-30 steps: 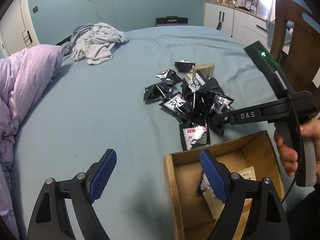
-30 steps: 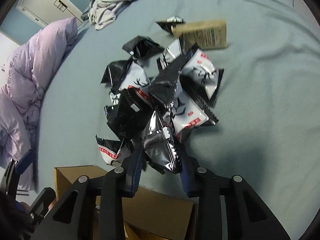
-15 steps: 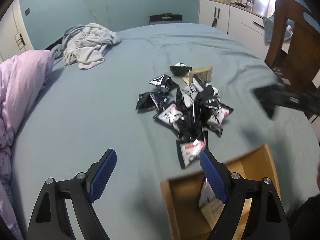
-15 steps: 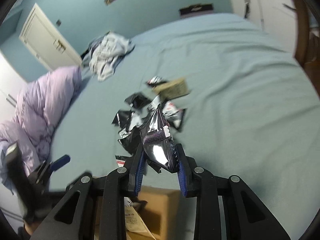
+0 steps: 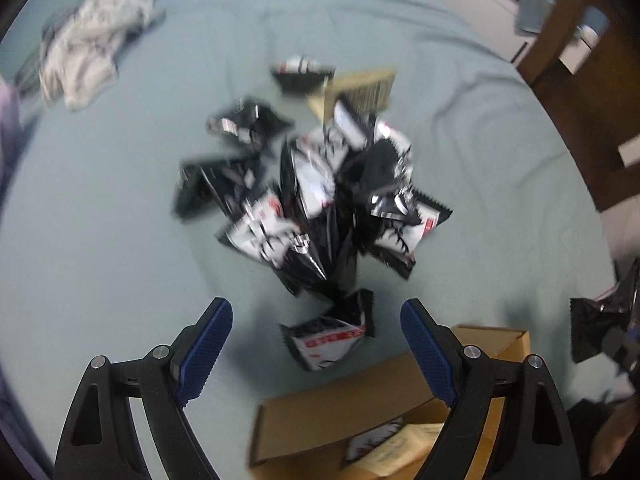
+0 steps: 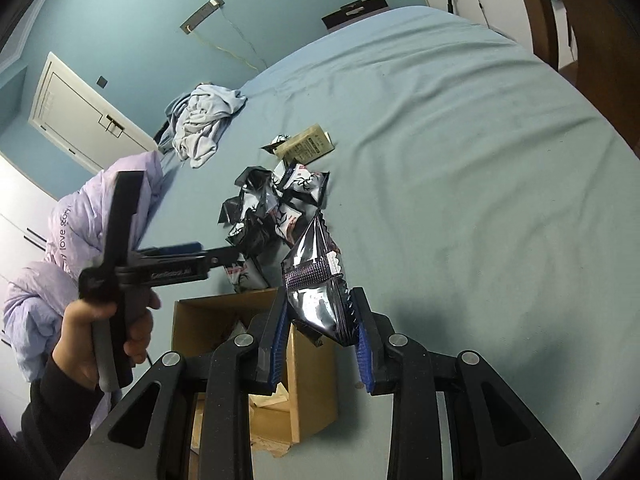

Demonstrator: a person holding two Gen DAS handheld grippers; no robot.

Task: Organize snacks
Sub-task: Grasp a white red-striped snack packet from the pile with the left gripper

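Snacks are heaped in black-and-white packets on the blue bed, and the heap is seen blurred in the left wrist view. A second ago the left claw looked across the bed from farther back; it has since been tipped down toward the heap, with its blue pads spread wide and nothing between them. One stray packet lies just beyond those pads, beside the box, in which a few packets already rest. To the right, a foil packet has been lifted clear of the heap. It is pinched between the closed pads of the right claw and hangs above the box. One more snack is judged close to being dropped in, while the left claw seems set for the stray packet. Most of the heap remains to be sorted.
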